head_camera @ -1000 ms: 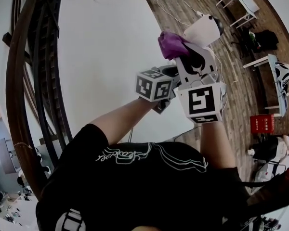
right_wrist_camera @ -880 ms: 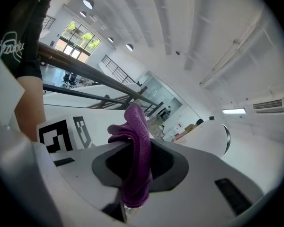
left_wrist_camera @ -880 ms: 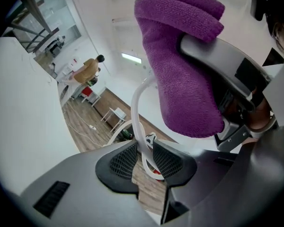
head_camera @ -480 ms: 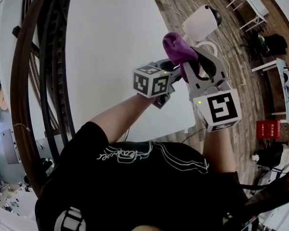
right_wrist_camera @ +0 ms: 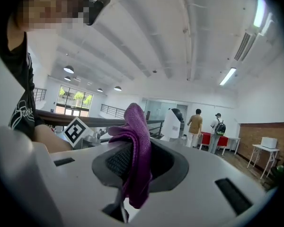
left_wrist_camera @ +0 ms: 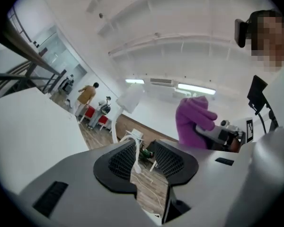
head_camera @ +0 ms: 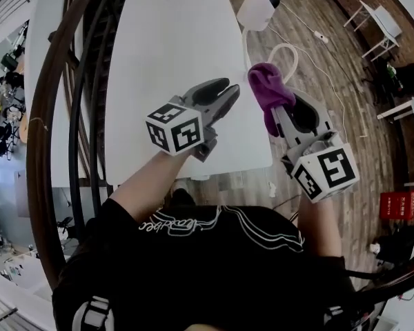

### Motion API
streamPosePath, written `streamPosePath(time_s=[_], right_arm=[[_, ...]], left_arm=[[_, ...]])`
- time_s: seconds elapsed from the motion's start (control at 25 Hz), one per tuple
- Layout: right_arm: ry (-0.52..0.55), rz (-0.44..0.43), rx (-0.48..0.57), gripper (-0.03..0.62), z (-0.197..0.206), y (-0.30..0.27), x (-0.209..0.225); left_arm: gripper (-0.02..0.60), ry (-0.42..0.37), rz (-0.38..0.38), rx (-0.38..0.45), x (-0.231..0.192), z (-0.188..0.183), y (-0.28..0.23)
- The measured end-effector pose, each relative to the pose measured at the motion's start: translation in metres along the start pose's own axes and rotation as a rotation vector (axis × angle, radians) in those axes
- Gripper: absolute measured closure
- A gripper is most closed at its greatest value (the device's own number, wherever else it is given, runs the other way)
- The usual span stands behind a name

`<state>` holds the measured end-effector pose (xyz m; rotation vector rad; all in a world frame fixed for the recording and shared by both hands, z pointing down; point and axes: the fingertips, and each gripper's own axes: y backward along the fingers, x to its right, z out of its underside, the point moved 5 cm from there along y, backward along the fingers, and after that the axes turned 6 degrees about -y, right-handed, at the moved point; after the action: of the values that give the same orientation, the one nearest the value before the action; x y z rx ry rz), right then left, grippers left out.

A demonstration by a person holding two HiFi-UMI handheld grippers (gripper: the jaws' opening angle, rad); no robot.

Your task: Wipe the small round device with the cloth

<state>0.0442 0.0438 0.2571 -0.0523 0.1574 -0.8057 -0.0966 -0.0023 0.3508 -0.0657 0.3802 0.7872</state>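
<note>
The small round device (head_camera: 257,7), white with a black face, stands by the table's far right corner, its white cable (head_camera: 283,54) looping off the edge. My right gripper (head_camera: 276,107) is shut on a purple cloth (head_camera: 268,88) that bunches over its jaws, off the table's right edge and well short of the device. In the right gripper view the cloth (right_wrist_camera: 137,145) hangs between the pads, with the device (right_wrist_camera: 173,122) far behind. My left gripper (head_camera: 228,89) hovers over the table; its jaws have just been opening and stand open with nothing between them (left_wrist_camera: 144,157).
The white table (head_camera: 172,54) stretches ahead, with dark curved railings (head_camera: 62,116) along its left. Wooden floor lies to the right, with small white tables (head_camera: 379,19) and a red box (head_camera: 397,204). People stand far off in the background (right_wrist_camera: 195,123).
Both grippers have drawn back from the device toward me. The cloth, pressed near the device a second ago, is now well clear of it. The left jaws have spread wider.
</note>
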Motion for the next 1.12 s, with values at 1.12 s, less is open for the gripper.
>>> streamPosePath(time_s=[1.12], right_arm=[[-0.298, -0.258, 0.076, 0.528, 0.055, 0.27, -0.062]], left_arm=[[0.572, -0.397, -0.118, -0.219, 0.329, 0.048, 0.127]])
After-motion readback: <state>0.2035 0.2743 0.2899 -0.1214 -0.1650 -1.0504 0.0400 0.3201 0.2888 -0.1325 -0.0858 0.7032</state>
